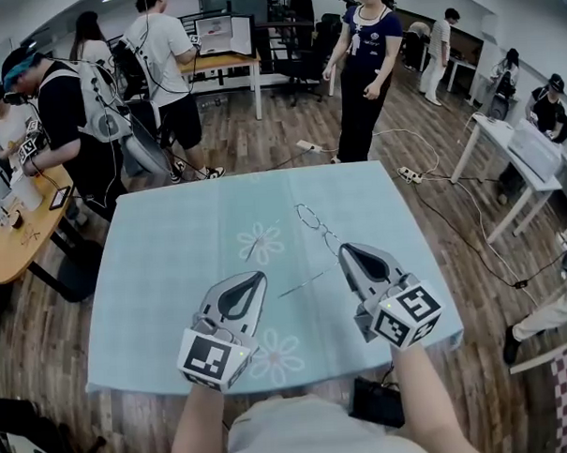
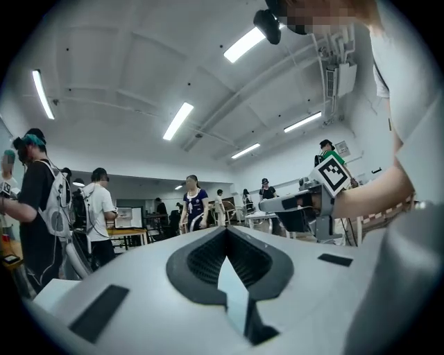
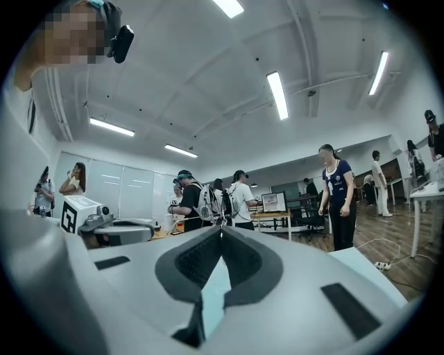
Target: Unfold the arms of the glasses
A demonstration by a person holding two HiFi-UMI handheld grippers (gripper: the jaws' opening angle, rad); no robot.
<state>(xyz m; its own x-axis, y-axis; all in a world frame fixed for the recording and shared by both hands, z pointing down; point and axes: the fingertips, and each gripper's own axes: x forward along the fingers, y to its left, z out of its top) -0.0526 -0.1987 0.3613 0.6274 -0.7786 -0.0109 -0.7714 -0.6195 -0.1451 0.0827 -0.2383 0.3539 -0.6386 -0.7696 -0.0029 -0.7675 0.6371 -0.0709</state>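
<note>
A: Closest in are the person's forearms [image 1: 194, 427], then the two tools. How do they stand?

B: The left gripper [image 1: 259, 277] is clenched with nothing between its jaws. The right gripper [image 1: 345, 250] is closed too, tip to tip.

A: And the glasses [image 1: 313, 223]?

B: They are a thin wire frame lying on the pale blue tablecloth [image 1: 164, 273], just beyond the right gripper. Their long axis slants from the far lens loop down toward that gripper's tip.

A: Is the gripper touching them?

B: The near end of the wire reaches the tip. I cannot tell whether the jaws actually pinch it.

A: So which hand is nearer?

B: The right one, clearly. The left sits apart, nearer the person and to the left of the frame. A thin straight piece [image 1: 301, 286] lies between the two grippers. It may be one arm, but it is too fine to say.

A: What about the next move?

B: I would judge that the left has to travel forward and rightward to reach an arm.
</note>
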